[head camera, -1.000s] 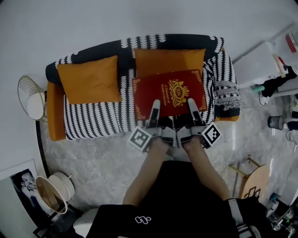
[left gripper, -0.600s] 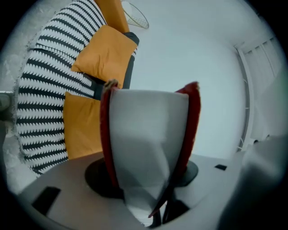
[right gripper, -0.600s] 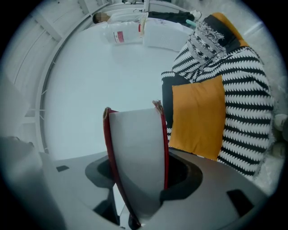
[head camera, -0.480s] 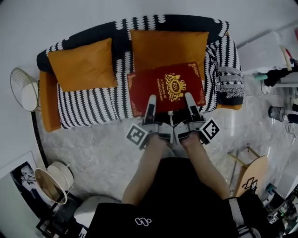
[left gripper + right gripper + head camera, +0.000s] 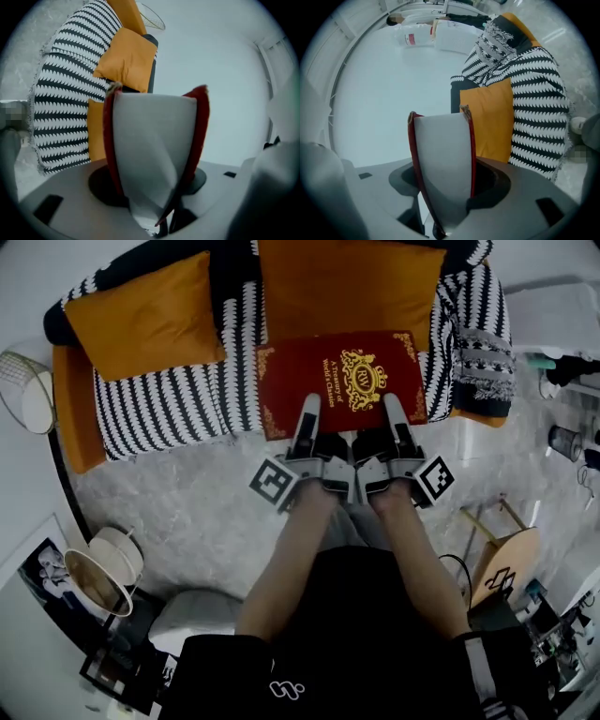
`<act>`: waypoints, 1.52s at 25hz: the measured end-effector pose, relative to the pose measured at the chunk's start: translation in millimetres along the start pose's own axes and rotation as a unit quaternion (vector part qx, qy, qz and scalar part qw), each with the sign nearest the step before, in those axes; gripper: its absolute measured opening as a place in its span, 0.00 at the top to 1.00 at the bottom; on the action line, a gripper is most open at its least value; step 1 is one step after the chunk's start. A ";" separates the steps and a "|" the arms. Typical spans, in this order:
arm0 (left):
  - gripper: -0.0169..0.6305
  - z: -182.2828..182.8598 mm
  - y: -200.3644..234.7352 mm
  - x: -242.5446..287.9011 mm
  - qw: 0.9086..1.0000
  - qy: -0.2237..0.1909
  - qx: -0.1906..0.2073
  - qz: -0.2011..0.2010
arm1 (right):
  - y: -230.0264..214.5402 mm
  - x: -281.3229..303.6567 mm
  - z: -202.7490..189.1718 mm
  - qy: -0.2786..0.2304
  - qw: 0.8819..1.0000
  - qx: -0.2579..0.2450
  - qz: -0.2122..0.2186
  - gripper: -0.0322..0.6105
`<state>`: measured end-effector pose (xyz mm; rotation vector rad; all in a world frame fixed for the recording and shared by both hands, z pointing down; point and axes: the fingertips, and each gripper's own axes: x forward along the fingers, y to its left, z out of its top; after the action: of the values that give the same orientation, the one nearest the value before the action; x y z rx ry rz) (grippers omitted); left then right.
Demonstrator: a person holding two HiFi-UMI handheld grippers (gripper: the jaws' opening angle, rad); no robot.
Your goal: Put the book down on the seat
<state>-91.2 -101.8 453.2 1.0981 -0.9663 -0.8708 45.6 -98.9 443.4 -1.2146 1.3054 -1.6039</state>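
Note:
A large red book with a gold crest lies flat, cover up, over the right half of the sofa seat, in front of an orange cushion. Whether it touches the striped throw I cannot tell. My left gripper is shut on the book's near edge at the left, and my right gripper is shut on that edge at the right. In the left gripper view the white page edges fill the gap between the jaws. The right gripper view shows the same page block clamped between red covers.
A second orange cushion leans on the seat's left half. A wire basket stands left of the sofa. A wooden stool is on the marble floor at the right, and a white cabinet is beyond the sofa's right arm.
Both grippers and the book have sunk toward the seat, and the sofa now looks larger and nearer. The grip on the book is unchanged.

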 end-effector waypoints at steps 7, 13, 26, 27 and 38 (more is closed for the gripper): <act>0.61 -2.5 19.3 -0.5 1.000 0.008 0.002 0.022 | -21.9 -3.8 0.5 -0.006 1.000 0.013 -0.008 0.56; 0.61 -0.6 22.4 0.3 0.999 0.006 0.010 0.034 | -27.9 -0.2 -1.6 0.008 1.000 0.017 -0.014 0.57; 0.61 0.0 25.4 2.0 0.998 0.008 0.009 0.066 | -32.9 0.0 -2.5 0.005 0.999 0.031 -0.044 0.57; 0.61 1.1 37.9 3.1 0.998 0.008 0.013 0.068 | -45.9 1.3 -1.7 0.005 0.998 0.034 -0.044 0.57; 0.61 36.1 166.4 31.6 0.994 0.015 0.019 0.102 | -179.8 41.1 -5.5 0.008 0.996 0.058 -0.064 0.57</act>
<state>-98.8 -103.3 626.2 1.0209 -1.0540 -0.6704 33.1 -95.6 627.5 -1.2367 1.1480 -1.7578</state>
